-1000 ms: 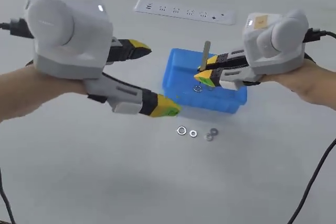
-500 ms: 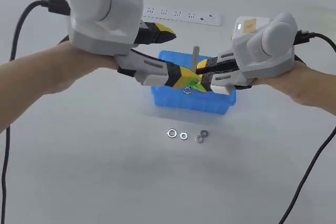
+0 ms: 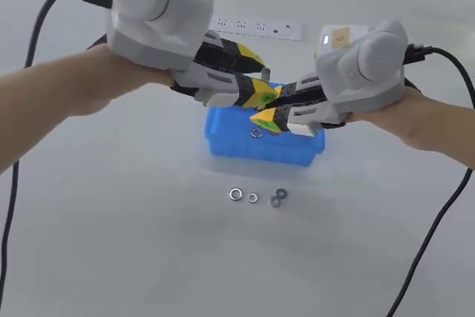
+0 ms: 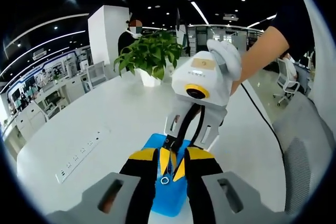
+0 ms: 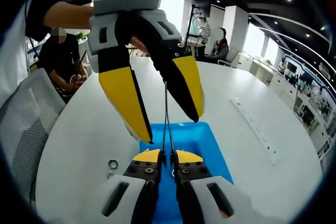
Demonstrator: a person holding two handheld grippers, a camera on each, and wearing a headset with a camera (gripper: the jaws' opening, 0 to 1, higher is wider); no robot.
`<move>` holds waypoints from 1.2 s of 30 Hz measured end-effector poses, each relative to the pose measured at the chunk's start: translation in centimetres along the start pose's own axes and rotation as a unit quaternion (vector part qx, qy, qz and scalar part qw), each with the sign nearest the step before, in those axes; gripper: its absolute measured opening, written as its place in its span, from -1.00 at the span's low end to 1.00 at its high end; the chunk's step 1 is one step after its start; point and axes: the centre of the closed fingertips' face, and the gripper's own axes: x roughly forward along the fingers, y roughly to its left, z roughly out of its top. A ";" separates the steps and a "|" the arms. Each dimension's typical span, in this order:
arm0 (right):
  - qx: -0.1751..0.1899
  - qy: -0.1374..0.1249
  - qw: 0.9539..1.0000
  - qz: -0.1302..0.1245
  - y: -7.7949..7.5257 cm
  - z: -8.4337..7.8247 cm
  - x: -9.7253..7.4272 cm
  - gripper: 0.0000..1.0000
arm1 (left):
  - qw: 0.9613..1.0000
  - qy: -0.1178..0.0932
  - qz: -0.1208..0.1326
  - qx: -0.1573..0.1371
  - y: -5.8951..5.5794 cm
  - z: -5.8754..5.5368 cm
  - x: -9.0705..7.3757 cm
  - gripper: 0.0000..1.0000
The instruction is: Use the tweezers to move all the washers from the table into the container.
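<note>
My right gripper point(image 3: 266, 113) is shut on the thin metal tweezers point(image 5: 166, 114) above the blue container point(image 3: 297, 150). A washer point(image 3: 256, 133) hangs at the tweezers' lower end, over the container's inside, and shows as a washer point(image 4: 165, 180) under my left jaws. My left gripper point(image 3: 269, 79) is open, one jaw on each side of the upright tweezers point(image 3: 265, 74), with gaps showing. Its yellow fingertips point(image 5: 128, 108) spread wide in the right gripper view. Several washers point(image 3: 253, 197) lie on the table in front of the container, two washers point(image 5: 112, 165) beside its left wall.
A white power strip point(image 3: 260, 27) lies behind the container. Black cables trail from both grippers. In the gripper views, people, a potted plant point(image 4: 149, 56) and chairs stand around the big white table point(image 3: 111, 243).
My left gripper has swung right from beside the container to above it, its jaws now around the tweezers. The right gripper has kept the tweezers and washer over the container.
</note>
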 end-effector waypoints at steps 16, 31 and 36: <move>-0.009 0.004 1.000 0.004 0.6 0.2 -0.5 -0.80 | 1.000 0.012 -0.021 0.012 -0.3 0.2 0.3 -0.83; -0.017 0.008 1.000 -0.017 -0.4 0.4 -0.8 -0.75 | 0.997 0.014 -0.022 0.073 -0.7 1.0 0.3 -0.88; -0.014 0.009 0.999 -0.030 -0.6 0.6 -1.0 -0.65 | 0.997 0.013 -0.013 0.074 -0.2 1.1 0.0 -0.88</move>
